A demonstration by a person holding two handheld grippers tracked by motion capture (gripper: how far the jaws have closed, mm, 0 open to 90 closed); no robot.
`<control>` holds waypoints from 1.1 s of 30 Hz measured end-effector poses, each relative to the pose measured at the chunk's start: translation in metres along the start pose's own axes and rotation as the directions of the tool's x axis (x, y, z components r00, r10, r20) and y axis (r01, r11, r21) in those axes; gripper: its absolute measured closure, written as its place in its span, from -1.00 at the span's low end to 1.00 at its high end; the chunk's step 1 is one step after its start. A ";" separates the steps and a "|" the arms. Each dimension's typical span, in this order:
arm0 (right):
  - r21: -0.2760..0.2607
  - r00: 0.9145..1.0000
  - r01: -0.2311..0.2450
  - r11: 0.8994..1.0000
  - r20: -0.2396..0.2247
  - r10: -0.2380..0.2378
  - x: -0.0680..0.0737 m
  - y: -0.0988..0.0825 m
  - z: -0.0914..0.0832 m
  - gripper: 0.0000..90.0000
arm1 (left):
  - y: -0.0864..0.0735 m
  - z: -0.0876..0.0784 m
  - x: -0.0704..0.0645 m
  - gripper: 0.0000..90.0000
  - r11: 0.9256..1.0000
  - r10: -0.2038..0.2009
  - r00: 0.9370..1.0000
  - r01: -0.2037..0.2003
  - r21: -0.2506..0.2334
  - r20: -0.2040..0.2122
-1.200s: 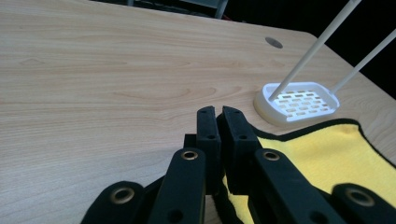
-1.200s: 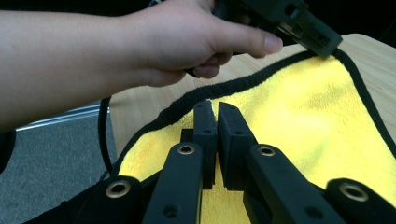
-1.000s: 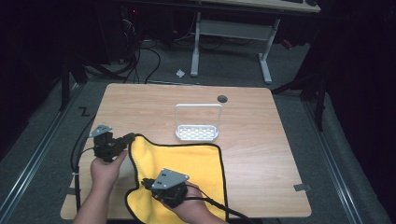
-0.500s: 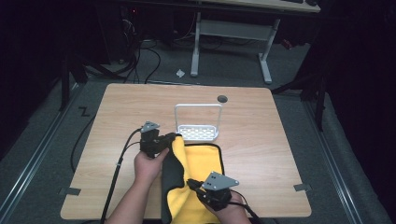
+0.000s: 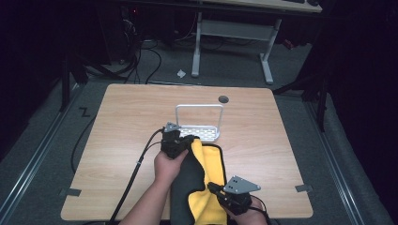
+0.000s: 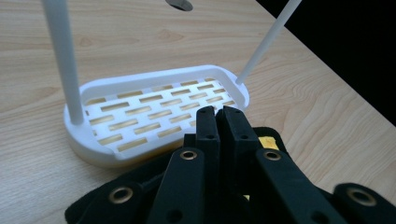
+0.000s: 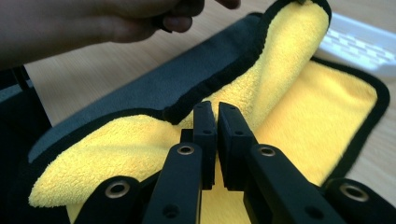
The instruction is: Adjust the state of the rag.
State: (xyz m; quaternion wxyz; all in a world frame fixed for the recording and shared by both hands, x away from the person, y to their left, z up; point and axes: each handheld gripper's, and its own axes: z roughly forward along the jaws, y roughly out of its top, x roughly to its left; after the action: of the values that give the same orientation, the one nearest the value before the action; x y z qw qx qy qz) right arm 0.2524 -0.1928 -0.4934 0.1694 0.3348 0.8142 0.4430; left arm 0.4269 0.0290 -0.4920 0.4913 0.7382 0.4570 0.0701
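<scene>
Yellow cloth [image 5: 206,197]: black-edged, half folded, on wooden table [image 5: 122,122].
Left gripper [image 5: 187,140]: clamped on cloth's far edge, beside white rack [image 5: 199,132].
Right gripper [image 5: 217,189]: clamped on cloth's near edge.

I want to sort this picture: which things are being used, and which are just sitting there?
Being used:
yellow cloth
left gripper, shut on the cloth's edge
right gripper, shut on the cloth

Just sitting there:
white rack
table
scrap of paper on the floor
</scene>
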 end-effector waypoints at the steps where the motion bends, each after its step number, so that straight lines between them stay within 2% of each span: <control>1: 0.006 1.000 -0.005 1.000 0.002 0.005 -0.001 -0.002 -0.001 0.93 | -0.001 0.002 0.000 0.90 1.000 0.005 1.000 -0.005 0.006 -0.001; 4: 0.013 1.000 -0.019 1.000 0.010 0.019 -0.005 -0.008 -0.004 0.93 | -0.004 0.008 -0.003 0.89 1.000 -0.004 1.000 0.004 0.016 0.012; 8: -0.005 0.999 -0.036 0.999 0.018 0.036 -0.008 -0.010 -0.010 0.93 | 0.000 0.006 -0.010 0.90 1.000 -0.008 0.999 0.008 -0.009 0.038; 11: -0.025 0.999 -0.046 0.999 0.025 0.047 -0.010 -0.010 -0.016 0.93 | 0.004 0.005 -0.017 0.90 1.000 0.025 0.999 -0.025 -0.012 0.048; 15: -0.032 0.997 -0.063 0.997 0.032 0.064 -0.013 -0.013 -0.023 0.91 | 0.005 0.010 -0.021 0.88 1.000 0.029 0.997 -0.029 -0.005 0.065; 16: -0.034 0.997 -0.073 0.997 0.031 0.074 -0.015 -0.016 -0.025 0.84 | 0.005 0.013 -0.022 0.82 0.999 0.033 0.997 -0.033 0.000 0.075; 18: -0.042 0.995 -0.089 0.995 0.037 0.090 -0.019 -0.019 -0.028 0.67 | 0.003 0.017 -0.022 0.56 1.000 0.023 0.995 -0.025 0.016 0.092; 21: -0.064 0.990 -0.122 0.990 0.058 0.126 -0.027 -0.019 -0.031 0.60 | 0.001 0.016 -0.023 0.35 0.999 0.031 0.992 -0.032 0.004 0.121; 26: -0.065 0.987 -0.134 0.989 0.076 0.139 -0.034 -0.021 -0.029 0.57 | -0.003 0.009 -0.023 0.25 0.999 0.049 0.991 -0.048 -0.006 0.124; 33: -0.050 0.988 -0.126 0.991 0.078 0.130 -0.033 -0.020 -0.024 0.57 | -0.022 -0.013 -0.004 0.27 0.999 0.050 0.995 -0.052 0.014 0.088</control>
State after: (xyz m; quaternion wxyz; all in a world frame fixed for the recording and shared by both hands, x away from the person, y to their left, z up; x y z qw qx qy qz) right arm 0.2541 -0.2378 -0.4978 0.1809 0.4001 0.7735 0.4571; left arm 0.4043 0.0366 -0.5013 0.5029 0.7559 0.4166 0.0464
